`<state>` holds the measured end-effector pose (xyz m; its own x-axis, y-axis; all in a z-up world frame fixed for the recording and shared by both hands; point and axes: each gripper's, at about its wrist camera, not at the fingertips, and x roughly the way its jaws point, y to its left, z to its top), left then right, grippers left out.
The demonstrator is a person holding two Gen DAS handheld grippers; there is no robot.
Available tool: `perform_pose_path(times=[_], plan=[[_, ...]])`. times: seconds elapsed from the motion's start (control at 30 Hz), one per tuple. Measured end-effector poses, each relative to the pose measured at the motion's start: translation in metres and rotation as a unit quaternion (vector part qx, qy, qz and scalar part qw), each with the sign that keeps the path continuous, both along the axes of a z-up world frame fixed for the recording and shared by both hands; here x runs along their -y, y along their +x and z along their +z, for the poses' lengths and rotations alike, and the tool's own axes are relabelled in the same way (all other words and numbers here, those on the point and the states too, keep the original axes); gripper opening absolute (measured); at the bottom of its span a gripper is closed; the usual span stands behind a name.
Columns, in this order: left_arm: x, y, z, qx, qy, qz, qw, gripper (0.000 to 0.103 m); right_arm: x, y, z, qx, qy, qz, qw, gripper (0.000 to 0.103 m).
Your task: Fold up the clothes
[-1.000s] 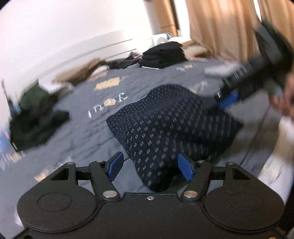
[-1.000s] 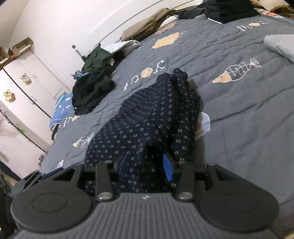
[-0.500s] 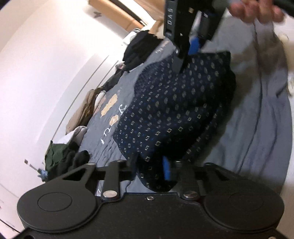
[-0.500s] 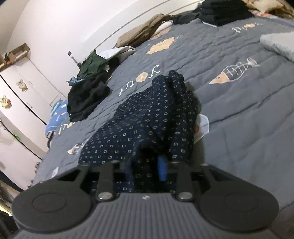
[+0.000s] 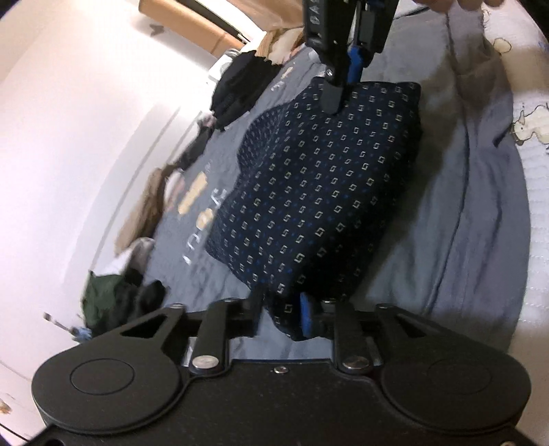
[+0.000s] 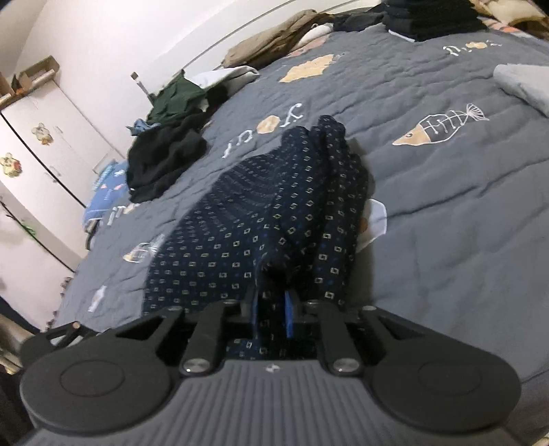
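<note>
A navy woven garment dotted with small pale squares (image 5: 319, 192) lies bunched lengthwise on the grey quilted bed (image 6: 463, 206), its near edge lifted.

1. The navy square-patterned cloth garment (image 6: 260, 219) hides the right gripper's (image 6: 271, 314) blue pads; its near edge disappears behind the gripper body.
2. The black folded clothes stack (image 6: 432, 17) is cut by the top edge.
3. The left view's tan crumpled clothes (image 5: 151, 202) are blurred.

Left gripper (image 5: 281, 310), fingers closed on the patterned navy garment (image 5: 319, 192); right gripper (image 6: 271, 308) likewise pinching cloth at the opposite edge, descending from above in the left view.
</note>
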<state>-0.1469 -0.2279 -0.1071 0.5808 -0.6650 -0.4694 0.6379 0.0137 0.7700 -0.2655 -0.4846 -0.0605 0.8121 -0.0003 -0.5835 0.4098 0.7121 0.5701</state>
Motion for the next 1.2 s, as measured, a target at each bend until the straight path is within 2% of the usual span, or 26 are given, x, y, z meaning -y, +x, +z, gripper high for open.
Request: perform_pose_path(times=[0.1, 0.27, 0.3, 0.33, 0.37, 0.53, 0.63, 0.67, 0.7, 0.8, 0.87, 0.9, 0.93, 1.0, 1.03, 1.07, 1.2], plan=[[0.001, -0.005, -0.003, 0.025, -0.014, -0.002, 0.9996, 0.044, 0.005, -0.005, 0.002, 0.013, 0.020, -0.004, 1.000, 0.017], [0.013, -0.009, -0.015, 0.052, -0.011, -0.015, 0.9985, 0.045, 0.007, 0.001, -0.009, 0.010, 0.037, -0.019, 0.999, 0.020], [0.014, -0.009, -0.018, 0.054, -0.005, -0.018, 0.9984, 0.040, 0.007, 0.002, -0.010, 0.010, 0.032, -0.023, 0.999, 0.020], [0.014, -0.008, -0.021, 0.053, 0.000, -0.020, 0.9984, 0.030, 0.007, 0.002, -0.010, 0.008, 0.025, -0.028, 0.999, 0.019], [0.014, -0.006, -0.020, 0.045, 0.008, -0.018, 0.9988, 0.015, 0.008, 0.002, -0.009, 0.003, 0.016, -0.035, 0.999, 0.018], [0.006, 0.007, 0.001, -0.010, 0.006, -0.002, 0.9999, 0.012, 0.006, -0.002, -0.004, -0.019, -0.030, -0.031, 0.999, 0.015], [0.004, 0.008, 0.010, -0.052, 0.008, 0.005, 0.9986, 0.017, 0.006, 0.000, -0.006, -0.039, -0.031, -0.011, 0.999, 0.019], [-0.001, 0.009, 0.018, -0.076, 0.002, 0.004, 0.9971, 0.023, 0.006, -0.001, -0.005, -0.043, -0.026, -0.005, 0.999, 0.019], [-0.006, 0.011, 0.025, -0.100, -0.005, 0.004, 0.9949, 0.033, 0.006, -0.002, -0.002, -0.043, -0.022, 0.000, 0.999, 0.019], [-0.022, 0.020, 0.051, -0.179, -0.034, 0.003, 0.9833, 0.048, 0.011, -0.012, 0.012, -0.014, -0.015, 0.001, 1.000, 0.022], [-0.032, 0.036, 0.073, -0.245, -0.075, 0.010, 0.9666, 0.049, 0.018, -0.020, 0.022, 0.012, -0.006, -0.005, 1.000, 0.026], [-0.033, 0.047, 0.083, -0.281, -0.103, 0.020, 0.9540, 0.052, 0.021, -0.022, 0.026, 0.027, 0.003, -0.009, 1.000, 0.028], [-0.035, 0.058, 0.092, -0.325, -0.130, 0.032, 0.9363, 0.052, 0.024, -0.023, 0.029, 0.043, 0.012, -0.012, 0.999, 0.030], [-0.036, 0.086, 0.105, -0.422, -0.181, 0.050, 0.8870, 0.052, 0.028, -0.018, 0.034, 0.071, 0.032, -0.007, 0.997, 0.034], [-0.036, 0.099, 0.109, -0.467, -0.202, 0.056, 0.8593, 0.052, 0.030, -0.013, 0.036, 0.083, 0.042, 0.000, 0.996, 0.035], [-0.034, 0.111, 0.110, -0.501, -0.218, 0.063, 0.8352, 0.052, 0.030, -0.007, 0.037, 0.092, 0.052, 0.011, 0.994, 0.036], [-0.029, 0.142, 0.104, -0.591, -0.258, 0.081, 0.7602, 0.056, 0.021, 0.030, 0.035, 0.097, 0.070, 0.056, 0.991, 0.042]])
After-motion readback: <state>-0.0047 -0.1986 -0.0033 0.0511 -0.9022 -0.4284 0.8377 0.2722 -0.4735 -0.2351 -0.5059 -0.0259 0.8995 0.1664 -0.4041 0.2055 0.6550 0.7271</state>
